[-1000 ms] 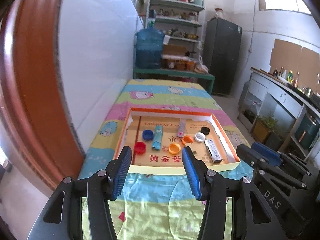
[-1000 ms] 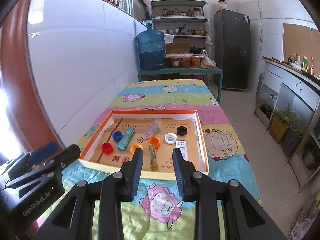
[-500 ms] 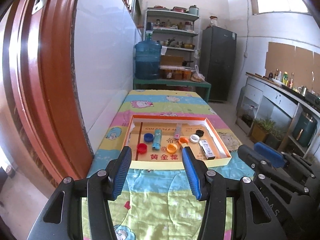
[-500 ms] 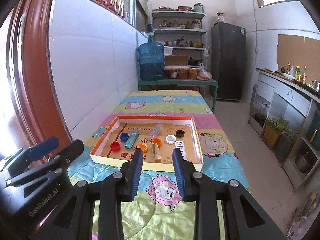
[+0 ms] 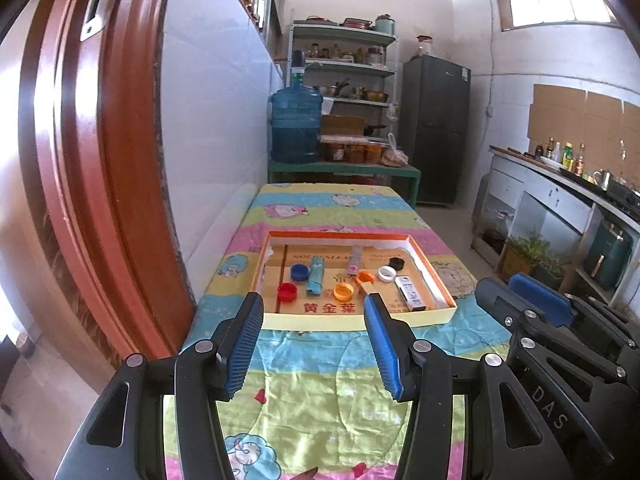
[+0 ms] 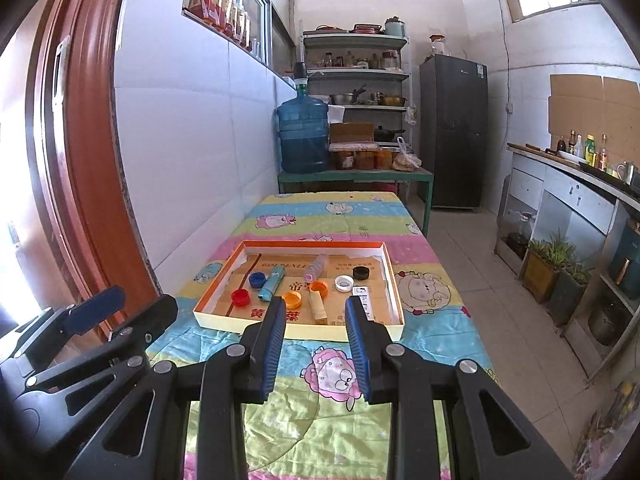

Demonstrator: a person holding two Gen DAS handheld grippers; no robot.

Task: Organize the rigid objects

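Note:
An orange-rimmed cardboard tray lies on the quilt-covered table. In it are a red cap, a blue cap, a teal tube, two orange caps, a white cap, a black cap, a small clear bottle, a tan box and a white box. My left gripper hovers short of the tray's near wall, open and empty. My right gripper hangs beside it, jaws narrower, also open and empty.
A red door frame stands close on the left, then a white tiled wall. Beyond the table's far end are a green bench with a blue water jug, shelves and a dark fridge. A counter and potted plants line the right.
Both grippers have drawn back from the tray and risen a little, so the tray looks smaller and farther. Jaw gaps are unchanged and the objects in the tray have not moved.

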